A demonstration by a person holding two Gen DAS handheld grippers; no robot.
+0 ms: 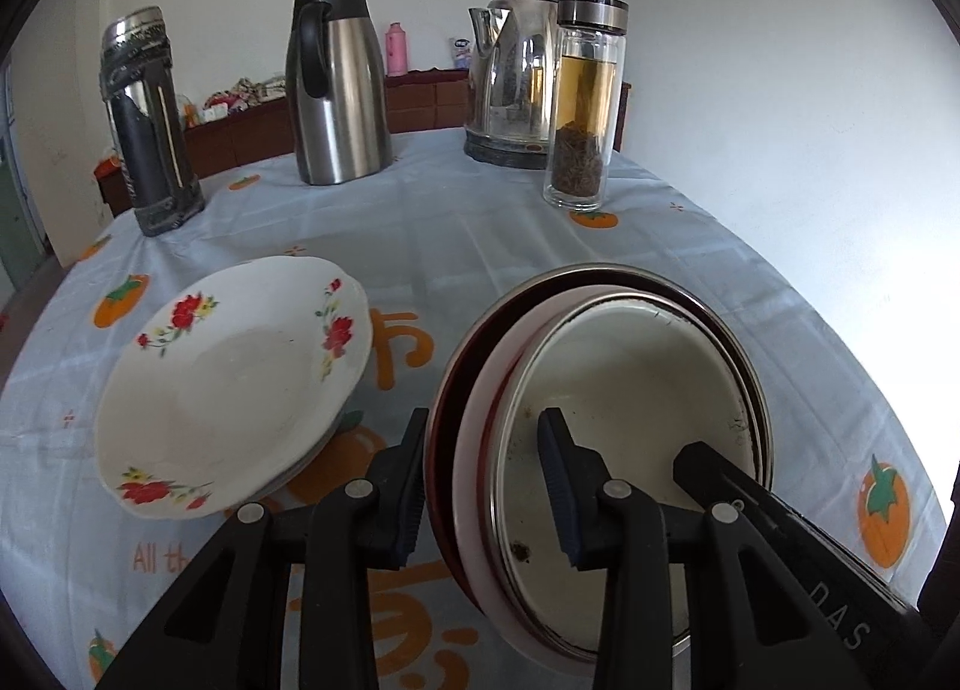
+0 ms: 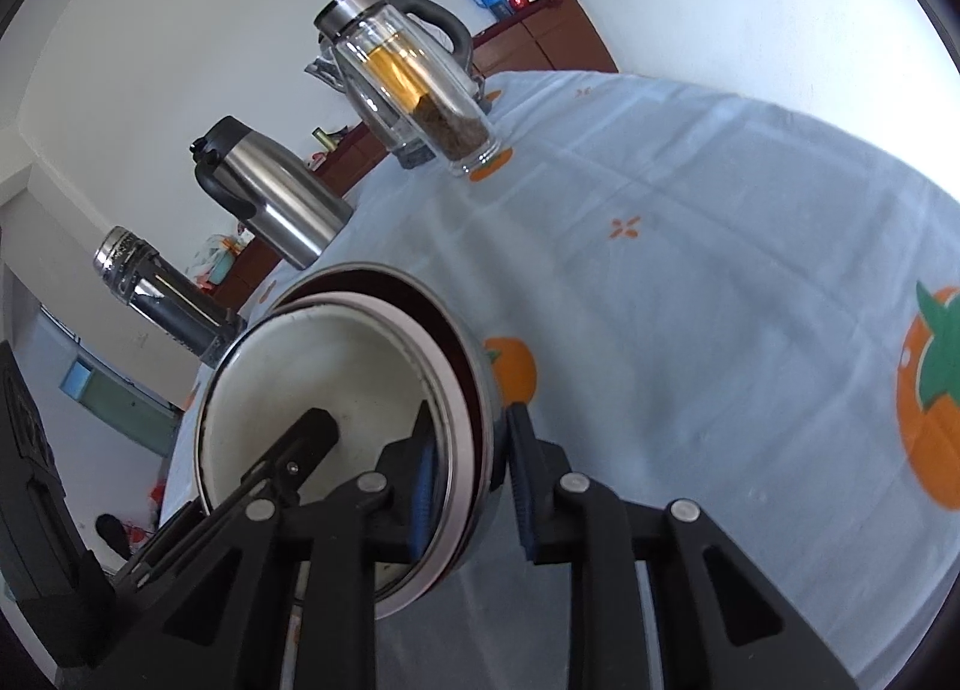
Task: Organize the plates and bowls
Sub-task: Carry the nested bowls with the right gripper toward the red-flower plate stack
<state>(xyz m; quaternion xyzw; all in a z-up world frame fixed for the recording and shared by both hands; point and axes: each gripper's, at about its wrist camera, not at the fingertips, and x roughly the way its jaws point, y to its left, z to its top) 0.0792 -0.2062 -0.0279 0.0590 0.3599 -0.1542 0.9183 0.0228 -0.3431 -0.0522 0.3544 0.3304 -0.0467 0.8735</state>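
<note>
A nested stack of bowls point(image 1: 630, 366) is tilted above the tablecloth: a cream enamel bowl sits inside a pink-white one and a dark red, steel-rimmed outer one. My left gripper point(image 1: 485, 432) is shut on the stack's left rim, one finger outside the outer wall and one inside the cream bowl. My right gripper point(image 2: 471, 420) is shut on the opposite rim of the bowls point(image 2: 324, 366), and one of its fingers point(image 1: 699, 459) shows inside the bowl in the left wrist view. A white plate with red flowers point(image 1: 234, 378) lies to the left on another plate.
A pale blue tablecloth point(image 1: 480, 222) with orange prints covers the table. Along its far edge stand a dark flask point(image 1: 150, 126), a steel jug point(image 1: 336, 90), an electric kettle point(image 1: 510, 84) and a glass tea bottle point(image 1: 585, 102). A white wall is on the right.
</note>
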